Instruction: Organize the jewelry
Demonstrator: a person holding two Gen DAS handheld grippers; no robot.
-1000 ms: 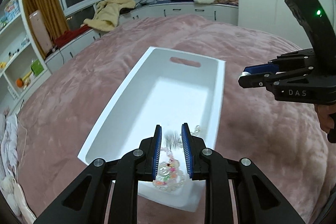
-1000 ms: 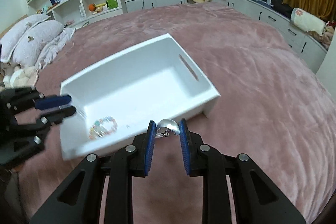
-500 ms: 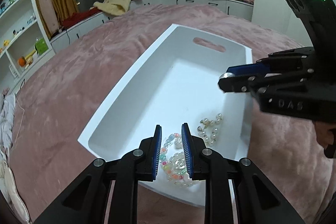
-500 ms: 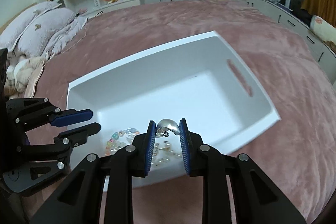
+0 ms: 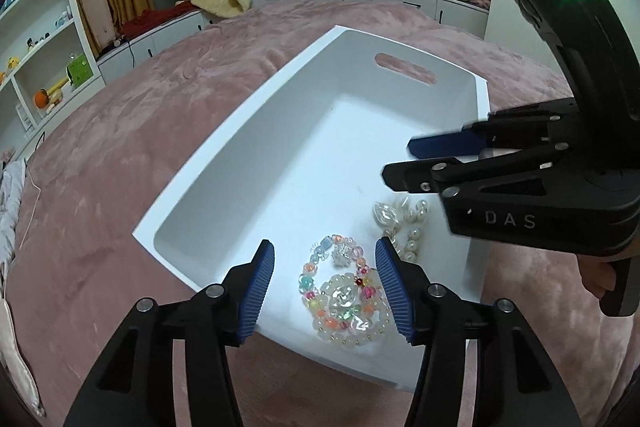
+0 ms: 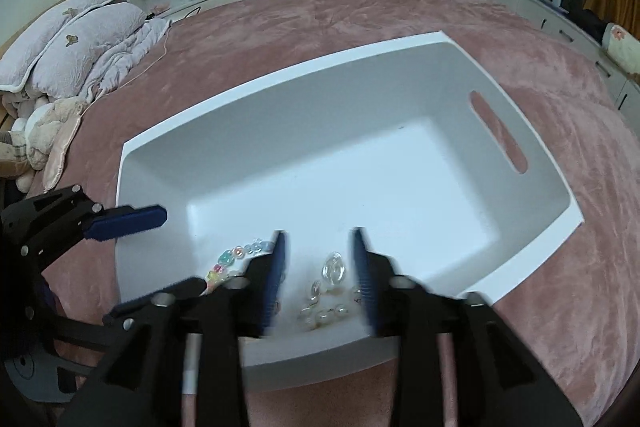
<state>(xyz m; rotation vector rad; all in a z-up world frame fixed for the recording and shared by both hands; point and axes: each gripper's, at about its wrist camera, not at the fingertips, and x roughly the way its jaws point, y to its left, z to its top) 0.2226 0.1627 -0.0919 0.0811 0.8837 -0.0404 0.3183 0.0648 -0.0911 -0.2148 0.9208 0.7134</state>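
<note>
Jewelry, a colourful bead bracelet [image 5: 344, 291] and a pearl string [image 5: 404, 223], is lying inside the white bin [image 5: 304, 67] near its closest wall, while left gripper [image 5: 326, 285] and right gripper [image 6: 320, 277], jaws just opening, are hovering empty; nothing more is showing outside.

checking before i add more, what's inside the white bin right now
In the white bin: a colourful bead bracelet and a pearl bracelet, both near one end. The right gripper covers part of the pearls.

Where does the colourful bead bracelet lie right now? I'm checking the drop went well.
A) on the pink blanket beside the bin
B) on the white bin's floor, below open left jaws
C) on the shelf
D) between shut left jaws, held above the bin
B: the colourful bead bracelet lies on the white bin floor, clear of the left gripper, whose jaws have just been opening.
</note>
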